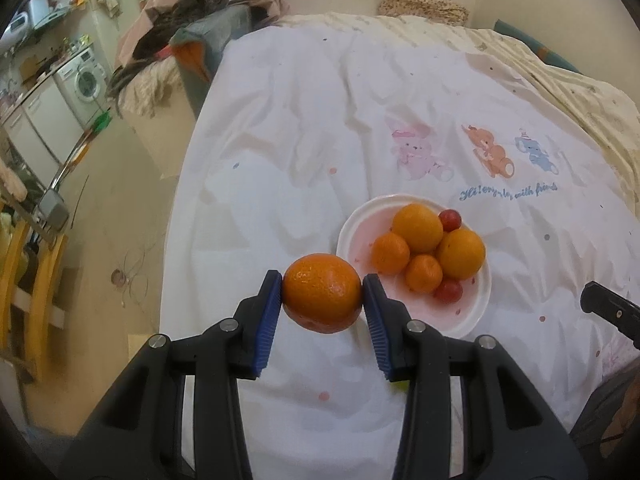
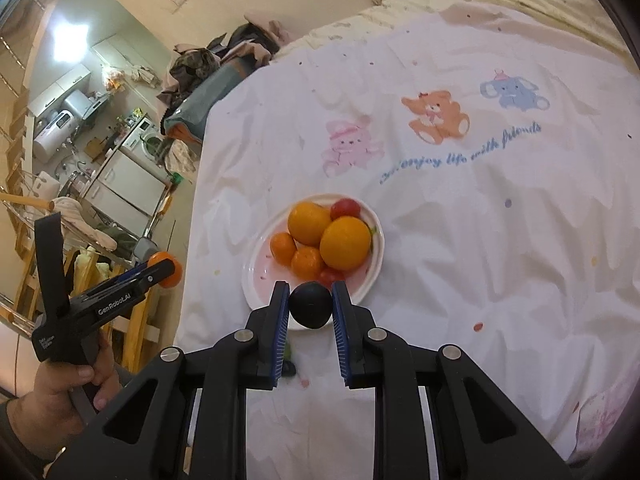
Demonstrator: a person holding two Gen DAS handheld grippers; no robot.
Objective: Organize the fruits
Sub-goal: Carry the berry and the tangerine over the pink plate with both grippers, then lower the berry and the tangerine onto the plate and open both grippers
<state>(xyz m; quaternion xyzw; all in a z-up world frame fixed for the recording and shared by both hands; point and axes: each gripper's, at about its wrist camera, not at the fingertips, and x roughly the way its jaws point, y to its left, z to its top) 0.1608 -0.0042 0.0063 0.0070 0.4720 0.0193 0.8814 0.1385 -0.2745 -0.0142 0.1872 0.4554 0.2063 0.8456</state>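
My left gripper (image 1: 323, 294) is shut on an orange (image 1: 322, 293), held in the air just left of the white plate (image 1: 348, 236). The same orange (image 2: 167, 268) and a hand (image 2: 60, 384) on the left gripper show at the left of the right wrist view. My right gripper (image 2: 310, 305) is shut on a dark round fruit (image 2: 311, 305), above the near rim of the plate (image 2: 260, 280). On the plate lie two large oranges (image 2: 345, 243), two small mandarins (image 2: 306, 261) and two small red fruits (image 2: 345, 207).
The plate stands on a bed under a white sheet (image 1: 320, 120) printed with cartoon animals (image 2: 436, 116). A small dark object (image 2: 289, 367) lies on the sheet under the right gripper. Left of the bed are floor, piled clothes (image 1: 192, 12) and a washing machine (image 1: 86, 80).
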